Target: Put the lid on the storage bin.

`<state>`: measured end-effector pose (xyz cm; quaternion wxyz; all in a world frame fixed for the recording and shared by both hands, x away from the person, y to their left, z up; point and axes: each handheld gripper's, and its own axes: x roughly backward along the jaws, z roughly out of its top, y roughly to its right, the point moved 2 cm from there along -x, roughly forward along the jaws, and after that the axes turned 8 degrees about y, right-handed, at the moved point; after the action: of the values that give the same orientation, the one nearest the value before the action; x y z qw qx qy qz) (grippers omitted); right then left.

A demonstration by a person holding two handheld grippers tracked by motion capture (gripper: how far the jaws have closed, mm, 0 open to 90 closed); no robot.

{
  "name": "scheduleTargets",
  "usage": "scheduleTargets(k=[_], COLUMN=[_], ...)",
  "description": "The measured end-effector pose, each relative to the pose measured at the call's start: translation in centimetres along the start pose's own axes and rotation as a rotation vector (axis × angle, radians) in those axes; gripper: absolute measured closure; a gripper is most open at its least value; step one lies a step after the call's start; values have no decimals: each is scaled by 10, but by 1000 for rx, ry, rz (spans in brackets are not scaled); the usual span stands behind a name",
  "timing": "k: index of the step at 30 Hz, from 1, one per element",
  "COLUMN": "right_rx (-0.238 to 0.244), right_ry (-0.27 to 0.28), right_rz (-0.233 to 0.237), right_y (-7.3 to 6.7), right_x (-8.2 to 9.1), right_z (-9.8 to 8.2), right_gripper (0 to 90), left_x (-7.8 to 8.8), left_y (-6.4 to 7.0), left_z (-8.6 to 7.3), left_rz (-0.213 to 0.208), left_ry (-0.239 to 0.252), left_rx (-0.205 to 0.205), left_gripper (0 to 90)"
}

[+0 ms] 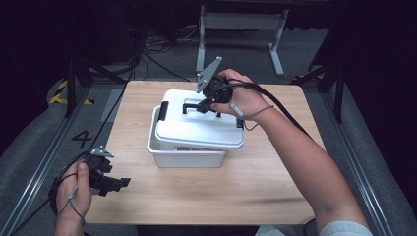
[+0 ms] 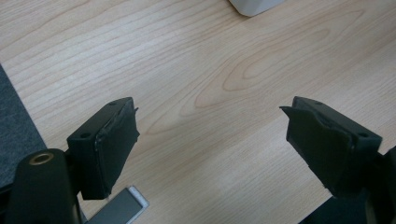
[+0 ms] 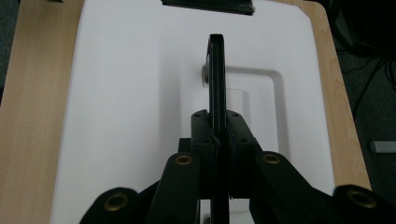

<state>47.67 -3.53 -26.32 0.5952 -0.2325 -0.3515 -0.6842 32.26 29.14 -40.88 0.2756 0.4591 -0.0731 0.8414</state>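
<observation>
A white plastic box [image 1: 187, 158] stands in the middle of the wooden table [image 1: 255, 182]. Its white lid [image 1: 196, 129] lies askew on it, shifted to the right so the left rim of the box shows. My right gripper [image 1: 202, 105] is shut on the lid's black handle [image 1: 189, 104], which stands upright. In the right gripper view the handle [image 3: 216, 70] rises thin between the closed jaws of the right gripper [image 3: 218, 116], over the lid [image 3: 130, 93]. My left gripper [image 1: 123, 182] rests at the table's front left corner, open. Nothing lies between the spread jaws of the left gripper [image 2: 208, 112].
A black latch [image 1: 163, 110] sits on the lid's left end, also seen as a black clip [image 3: 208, 5] at the lid's far edge. A corner of the box [image 2: 254, 5] is far ahead of the left gripper. Cables and metal stands surround the table.
</observation>
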Motion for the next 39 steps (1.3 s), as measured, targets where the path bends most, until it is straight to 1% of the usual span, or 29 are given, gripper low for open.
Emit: scheduleTargets(k=[2,5,6,7,9,12,14,18,20,22,24,27,29,32,34,39], right_rx=[6,9,13,16,25,25,27,27,31,23,31,26,23,22,21,22], right_ry=[4,3,2,2,0,5,3,-14,-20,-27,-37,-42,-45,-43,-40,-70], right_rz=[3,14,14,15,20,30,37,45,48,50,57,63,59,59,66,64], right_y=[-2,-3,-4,-4,-5,-5,-6,-5,-3,-3,-2,-1,-1,1,1,0], right_x=[-5,-11,-13,-15,-19,-24,-29,-38,-41,-44,-47,-51,-53,-56,-57,-63], right_z=[3,7,9,10,13,16,17,15,14,12,11,8,7,6,5,3], right_gripper=[849,849,849,849,849,849,849,849,849,849,849,848,849,848,848,848], left_x=[0,-1,-1,-1,-1,-2,-1,0,0,0,0,0,1,2,2,3], left_y=[-1,-1,-2,-2,-2,-1,-1,-2,-2,-2,-2,-2,-2,-2,-2,-3], left_z=[1,3,4,5,6,7,8,9,9,9,9,9,8,8,7,7], left_rz=[3,0,-3,-2,-1,-12,-15,-15,-11,-11,-11,-13,-16,-11,-11,-11], left_ry=[5,11,9,12,15,10,16,20,25,26,26,25,22,26,26,29], left_rx=[-6,-3,-10,-6,-13,-18,-21,-25,-20,-22,-21,-20,-23,-18,-23,-18], left_gripper=[169,169,169,169,168,169,168,168,168,168,168,168,168,168,168,168])
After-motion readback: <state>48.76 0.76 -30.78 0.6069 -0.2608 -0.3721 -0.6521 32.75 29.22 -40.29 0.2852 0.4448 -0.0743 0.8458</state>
